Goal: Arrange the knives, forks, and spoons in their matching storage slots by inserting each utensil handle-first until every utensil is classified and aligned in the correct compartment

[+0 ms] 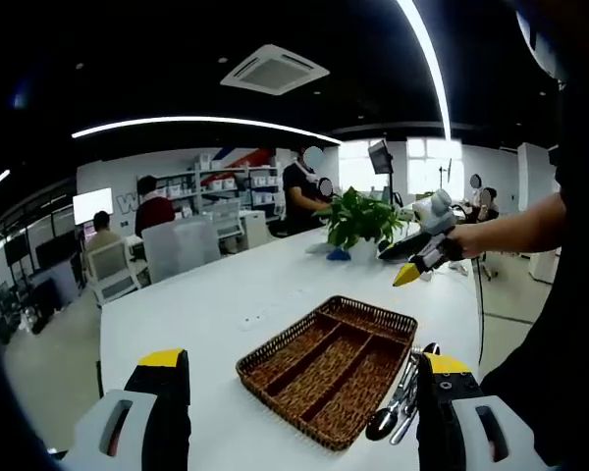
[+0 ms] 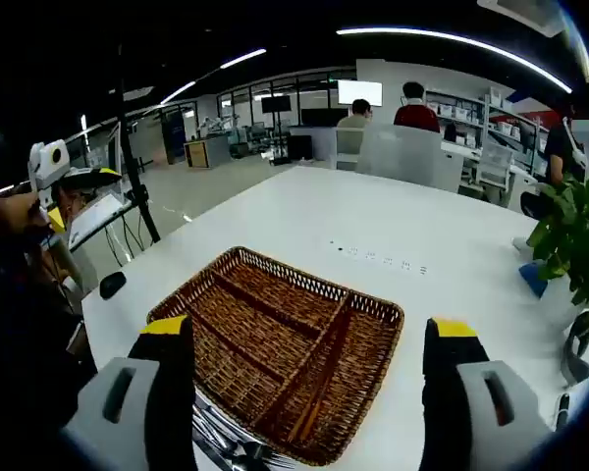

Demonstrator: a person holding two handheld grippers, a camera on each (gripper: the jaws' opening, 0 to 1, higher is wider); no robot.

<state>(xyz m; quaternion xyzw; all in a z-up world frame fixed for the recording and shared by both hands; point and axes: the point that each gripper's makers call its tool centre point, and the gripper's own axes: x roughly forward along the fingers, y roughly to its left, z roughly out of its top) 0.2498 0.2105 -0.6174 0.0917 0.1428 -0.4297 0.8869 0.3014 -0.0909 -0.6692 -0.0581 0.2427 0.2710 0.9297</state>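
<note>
1. Your wicker tray (image 1: 329, 365) lies on the white table (image 1: 226, 294), its long compartments running diagonally, far-left to near-right in the left gripper view.
2. The utensils (image 1: 401, 400) lie bunched just beside the tray's right edge, near your left gripper's (image 1: 304, 392) right jaw.
3. Your left gripper and right gripper (image 2: 309, 368) hover with jaws wide apart, holding nothing, the tray lying between them.

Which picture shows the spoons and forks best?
The left gripper view: the pile of cutlery lies in the open beside the wicker tray. In the right gripper view only a few pieces peek out at the bottom, beside the tongs.
</note>
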